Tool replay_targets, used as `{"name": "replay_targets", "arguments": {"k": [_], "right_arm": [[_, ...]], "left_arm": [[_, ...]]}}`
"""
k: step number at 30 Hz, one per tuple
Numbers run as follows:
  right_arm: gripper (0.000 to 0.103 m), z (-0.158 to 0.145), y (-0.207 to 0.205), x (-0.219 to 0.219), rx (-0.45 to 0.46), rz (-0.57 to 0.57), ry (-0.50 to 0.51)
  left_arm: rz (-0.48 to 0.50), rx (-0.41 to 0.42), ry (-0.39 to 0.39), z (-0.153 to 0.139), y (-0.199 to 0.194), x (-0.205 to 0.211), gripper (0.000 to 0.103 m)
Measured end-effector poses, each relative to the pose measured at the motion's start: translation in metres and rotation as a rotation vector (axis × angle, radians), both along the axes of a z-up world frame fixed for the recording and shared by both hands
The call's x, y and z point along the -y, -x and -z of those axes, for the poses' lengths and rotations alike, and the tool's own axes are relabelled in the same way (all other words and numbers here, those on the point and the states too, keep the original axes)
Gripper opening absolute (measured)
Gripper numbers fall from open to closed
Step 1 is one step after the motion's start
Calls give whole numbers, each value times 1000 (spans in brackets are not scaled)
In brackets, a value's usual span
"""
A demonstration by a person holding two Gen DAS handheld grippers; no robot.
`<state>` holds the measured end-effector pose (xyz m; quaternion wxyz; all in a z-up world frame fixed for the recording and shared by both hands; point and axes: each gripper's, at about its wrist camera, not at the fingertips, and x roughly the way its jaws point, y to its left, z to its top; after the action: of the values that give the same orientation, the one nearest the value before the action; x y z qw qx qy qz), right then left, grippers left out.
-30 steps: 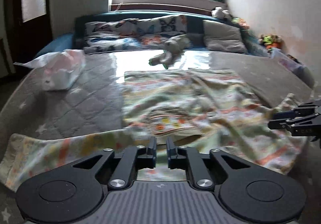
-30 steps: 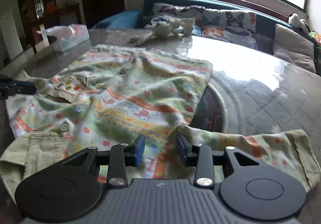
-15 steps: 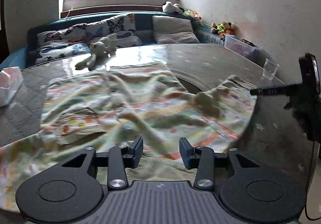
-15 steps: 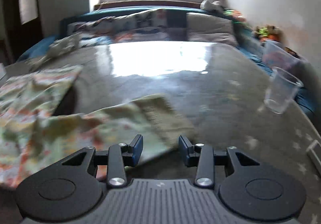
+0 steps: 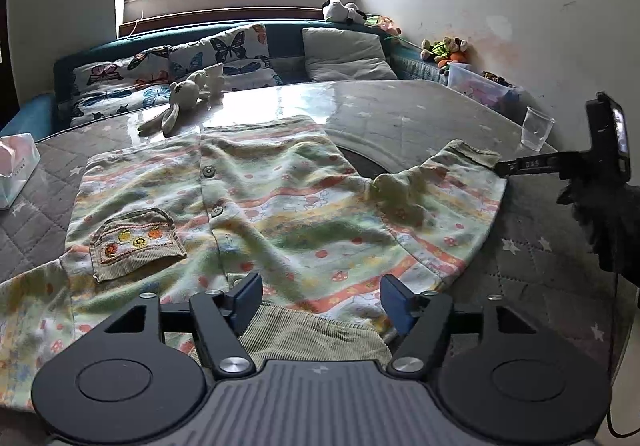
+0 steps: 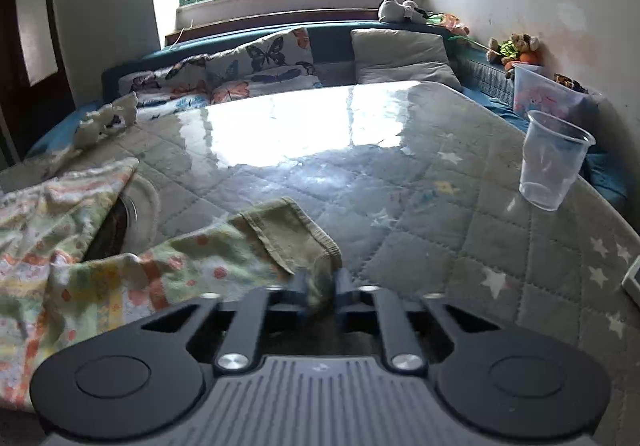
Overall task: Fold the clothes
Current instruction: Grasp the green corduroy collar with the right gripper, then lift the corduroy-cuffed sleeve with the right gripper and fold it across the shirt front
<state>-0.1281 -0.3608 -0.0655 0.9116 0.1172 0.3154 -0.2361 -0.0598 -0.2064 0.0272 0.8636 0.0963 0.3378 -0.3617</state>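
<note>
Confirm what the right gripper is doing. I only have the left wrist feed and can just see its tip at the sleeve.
Observer: The right gripper is shut on the sleeve cuff; the green ribbed edge sits pinched between its fingers.
Operator: Anything near it I should worry about?
Observer: A clear plastic cup stands upright, ahead and to the right of the cuff, apart from it.
Operator: Anything else on that side?
Observer: A white object shows at the frame's right edge, cut off; I can't tell what it is.
</note>
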Motion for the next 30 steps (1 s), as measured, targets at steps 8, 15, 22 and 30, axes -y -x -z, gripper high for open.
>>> {"name": "replay_targets", "arguments": {"k": [8, 15, 22, 30], "right_arm": [[7, -12, 33, -8, 36, 77, 29], [7, -1, 40, 4, 58, 107, -56], [13, -2, 40, 6, 68, 105, -64], [32, 6, 42, 8, 85, 134, -87]], "left_arm": [[16, -19, -26, 16, -2, -5, 68], [-3, -6, -3, 7, -2, -15, 68], [-32, -9, 15, 5, -7, -14, 73], [-49, 10, 22, 4, -4, -16, 99]]}}
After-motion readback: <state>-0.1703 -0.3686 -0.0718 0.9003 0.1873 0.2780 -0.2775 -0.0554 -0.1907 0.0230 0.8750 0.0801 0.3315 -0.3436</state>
